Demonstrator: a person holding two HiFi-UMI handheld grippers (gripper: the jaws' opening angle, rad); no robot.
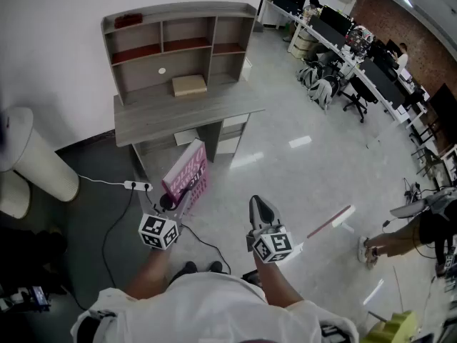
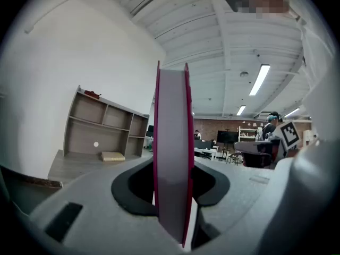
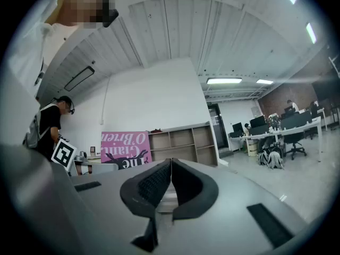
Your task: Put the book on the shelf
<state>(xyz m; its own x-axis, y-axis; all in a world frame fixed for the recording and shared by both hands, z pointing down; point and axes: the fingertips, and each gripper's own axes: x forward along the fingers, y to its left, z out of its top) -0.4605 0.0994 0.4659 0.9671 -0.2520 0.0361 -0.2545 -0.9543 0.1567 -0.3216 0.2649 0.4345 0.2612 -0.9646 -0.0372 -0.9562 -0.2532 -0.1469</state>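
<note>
A pink book [image 1: 188, 174] stands on edge, clamped in my left gripper [image 1: 173, 195]. In the left gripper view the book [image 2: 172, 158] fills the gap between the dark pads, its page edge facing the camera. Its pink cover [image 3: 123, 149] shows at the left of the right gripper view. My right gripper [image 1: 261, 209] hangs beside it with its jaws together and nothing between them [image 3: 170, 166]. The grey shelf unit [image 1: 178, 45] stands on a desk [image 1: 182, 116] against the white wall, some way ahead of both grippers; the shelf [image 2: 103, 129] is also in the left gripper view.
A tan box [image 1: 189, 85] lies on the desk under the shelf. A red object [image 1: 127, 21] sits on the shelf top. A power strip [image 1: 138, 186] and cables lie on the floor near the desk. Office desks with chairs [image 1: 350, 56] line the right side.
</note>
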